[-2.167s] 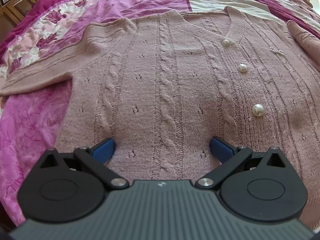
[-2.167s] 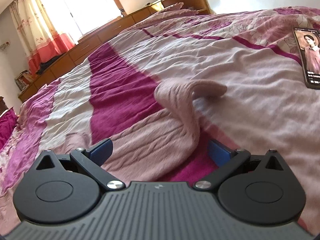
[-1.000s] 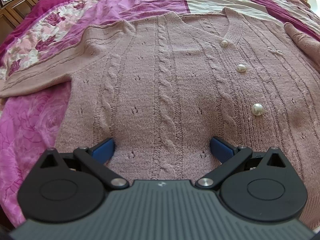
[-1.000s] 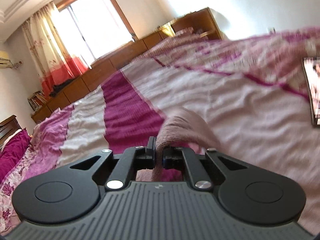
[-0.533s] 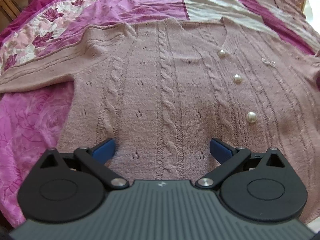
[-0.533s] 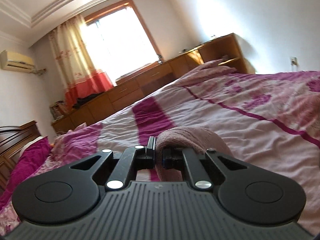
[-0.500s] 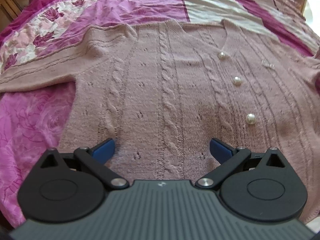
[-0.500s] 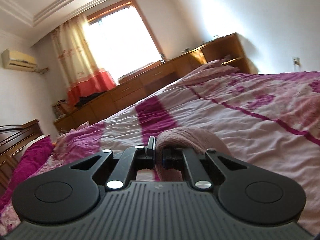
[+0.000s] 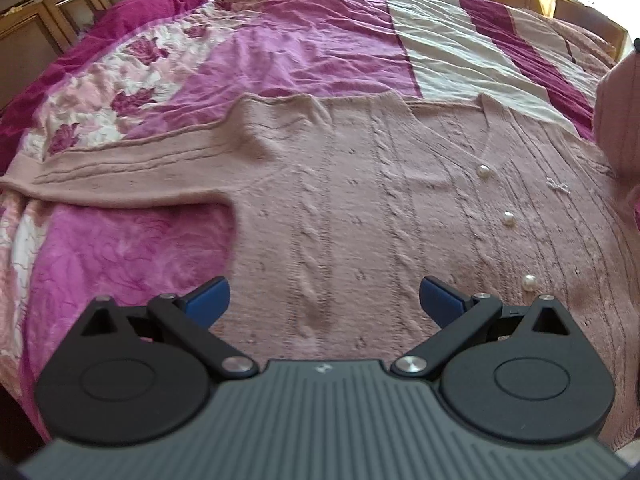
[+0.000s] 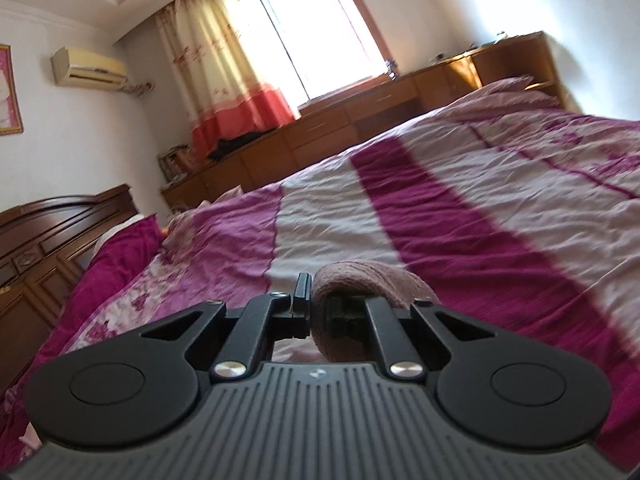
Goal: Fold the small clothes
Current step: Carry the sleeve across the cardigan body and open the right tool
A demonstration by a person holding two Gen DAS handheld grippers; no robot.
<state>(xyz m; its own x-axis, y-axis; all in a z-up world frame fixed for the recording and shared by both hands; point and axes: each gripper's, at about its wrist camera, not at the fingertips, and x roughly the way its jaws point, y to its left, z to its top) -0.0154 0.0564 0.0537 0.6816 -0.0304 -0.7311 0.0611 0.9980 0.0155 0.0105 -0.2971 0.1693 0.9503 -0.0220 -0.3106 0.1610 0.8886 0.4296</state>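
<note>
While your left gripper (image 9: 323,296) hovers with jaws spread wide and empty, the pink cardigan (image 9: 360,208) lies flat on the bedspread (image 9: 304,40) beneath it. At your right wrist, the right gripper (image 10: 318,308) is clamped on what looks like the cardigan's sleeve (image 10: 368,276), raised above the bed.

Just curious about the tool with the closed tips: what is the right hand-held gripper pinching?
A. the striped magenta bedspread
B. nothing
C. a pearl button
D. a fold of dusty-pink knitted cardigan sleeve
D: in the right wrist view the right hand-held gripper is shut on a fold of the dusty-pink knitted cardigan sleeve, lifted above the striped magenta bedspread.
</note>
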